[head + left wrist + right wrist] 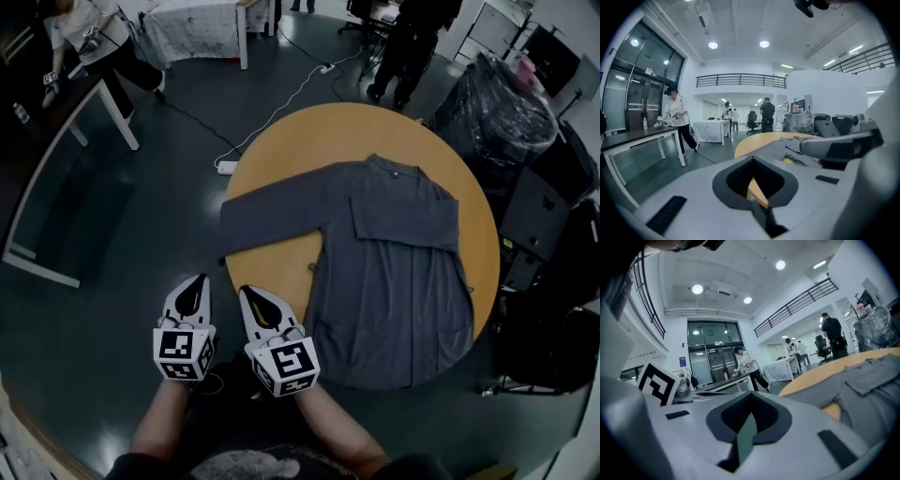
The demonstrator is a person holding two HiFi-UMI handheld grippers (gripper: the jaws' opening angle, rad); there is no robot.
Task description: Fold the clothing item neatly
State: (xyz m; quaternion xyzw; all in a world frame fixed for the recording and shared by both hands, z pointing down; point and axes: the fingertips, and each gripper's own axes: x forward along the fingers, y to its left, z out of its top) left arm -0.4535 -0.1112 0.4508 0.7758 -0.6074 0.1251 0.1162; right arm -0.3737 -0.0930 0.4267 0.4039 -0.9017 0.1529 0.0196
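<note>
**Both tools closed and empty, near-left of the shirt**

Nearest, the left tool (198, 281) and right tool (247, 292) hover side by side over the floor (103, 281), by the surface's near-left edge. Each has its jaws together with nothing between them. Beyond, to the right, the grey shirt (394, 272) lies spread flat on the round surface (281, 150), collar (386, 167) far, one sleeve (272, 220) stretched left.

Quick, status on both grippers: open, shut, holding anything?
Left gripper: fingers closed, holding nothing.
Right gripper: fingers closed, holding nothing.
</note>
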